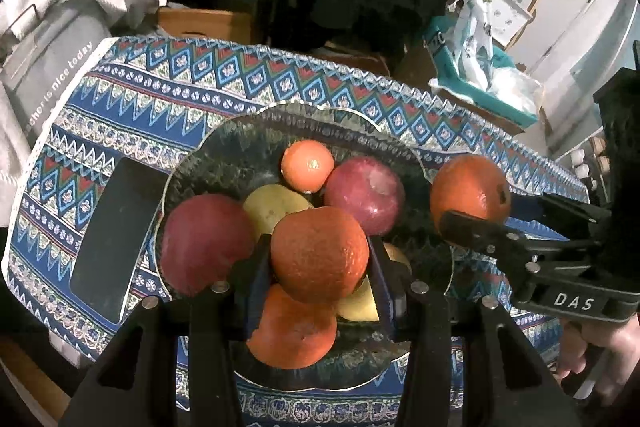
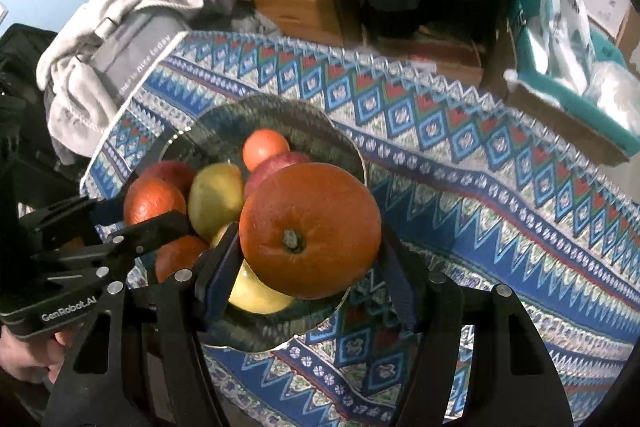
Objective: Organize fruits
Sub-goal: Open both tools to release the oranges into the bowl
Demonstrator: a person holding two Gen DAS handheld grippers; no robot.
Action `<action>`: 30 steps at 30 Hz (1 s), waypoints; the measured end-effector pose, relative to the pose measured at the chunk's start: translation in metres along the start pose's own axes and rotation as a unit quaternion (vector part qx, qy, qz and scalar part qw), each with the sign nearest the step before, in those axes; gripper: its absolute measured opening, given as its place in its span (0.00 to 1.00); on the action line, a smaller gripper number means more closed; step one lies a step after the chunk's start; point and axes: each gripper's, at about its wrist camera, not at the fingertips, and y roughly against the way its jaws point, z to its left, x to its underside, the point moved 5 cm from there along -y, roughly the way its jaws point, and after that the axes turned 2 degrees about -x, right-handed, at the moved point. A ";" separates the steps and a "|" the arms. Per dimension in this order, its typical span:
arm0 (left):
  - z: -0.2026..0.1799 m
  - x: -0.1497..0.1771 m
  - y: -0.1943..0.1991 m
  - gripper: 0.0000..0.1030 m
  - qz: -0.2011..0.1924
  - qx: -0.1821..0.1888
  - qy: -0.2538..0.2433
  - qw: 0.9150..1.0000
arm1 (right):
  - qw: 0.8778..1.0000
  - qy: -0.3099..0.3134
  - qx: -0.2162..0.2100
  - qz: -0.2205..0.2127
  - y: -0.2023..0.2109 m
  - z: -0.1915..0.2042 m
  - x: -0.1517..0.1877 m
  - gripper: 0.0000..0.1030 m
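Your left gripper (image 1: pixel 320 259) clenches a round orange (image 1: pixel 320 255) over the dark scalloped glass bowl (image 1: pixel 240 131); your right gripper (image 2: pixel 310 255) grasps a larger stemmed orange (image 2: pixel 310 231)

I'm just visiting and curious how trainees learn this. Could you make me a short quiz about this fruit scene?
1. True or false: both grippers grip an orange.
2. What lies flat on the cloth beside the glass plate? A) dark phone B) spoon C) knife
3. What colour is the fruit between the two red apples?

Key
1. True: left gripper holds one orange, right gripper another orange.
2. A, dark phone.
3. Yellow-green.
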 end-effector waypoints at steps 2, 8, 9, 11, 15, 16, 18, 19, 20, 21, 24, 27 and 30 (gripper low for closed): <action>0.000 0.002 -0.004 0.45 0.007 -0.002 -0.001 1.000 | 1.000 -0.001 -0.003 0.009 -0.007 0.000 0.004 0.64; -0.001 0.005 -0.012 0.45 0.018 -0.009 -0.004 1.000 | 1.000 -0.004 -0.012 0.027 -0.021 0.003 0.008 0.66; -0.001 0.005 -0.012 0.48 0.018 -0.010 -0.006 1.000 | 1.000 -0.005 -0.013 0.027 -0.021 0.003 0.008 0.67; 0.000 0.005 -0.012 0.54 0.017 -0.016 -0.009 1.000 | 1.000 -0.009 -0.006 0.016 -0.017 0.000 0.005 0.68; 0.001 0.007 -0.009 0.61 0.020 -0.017 -0.007 1.000 | 0.999 -0.030 -0.028 -0.005 -0.004 -0.005 -0.002 0.68; 0.001 0.007 -0.008 0.61 0.020 -0.019 -0.008 1.000 | 0.999 -0.031 -0.028 -0.010 0.001 -0.005 -0.004 0.68; 0.001 0.007 -0.005 0.65 0.018 -0.021 -0.008 1.000 | 0.999 -0.027 -0.026 -0.017 0.008 -0.004 -0.006 0.68; 0.000 0.008 -0.003 0.69 0.016 -0.022 -0.008 1.000 | 0.999 -0.025 -0.025 -0.021 0.012 -0.003 -0.006 0.68; 0.000 0.007 -0.001 0.70 0.015 -0.022 -0.008 1.000 | 0.999 -0.023 -0.023 -0.025 0.017 -0.002 -0.007 0.68; -0.002 0.007 0.002 0.70 0.013 -0.022 -0.008 1.000 | 0.999 -0.021 -0.021 -0.027 0.020 -0.002 -0.007 0.68; -0.005 0.006 0.013 0.71 0.006 -0.020 -0.009 1.000 | 0.999 -0.013 -0.010 -0.035 0.033 0.000 -0.007 0.68; -0.008 0.003 0.024 0.75 -0.001 -0.021 -0.006 1.000 | 0.999 -0.002 0.004 -0.048 0.049 0.002 -0.007 0.69; -0.013 0.002 0.038 0.75 -0.010 -0.013 0.001 1.000 | 0.998 0.003 0.015 -0.067 0.069 0.002 -0.008 0.69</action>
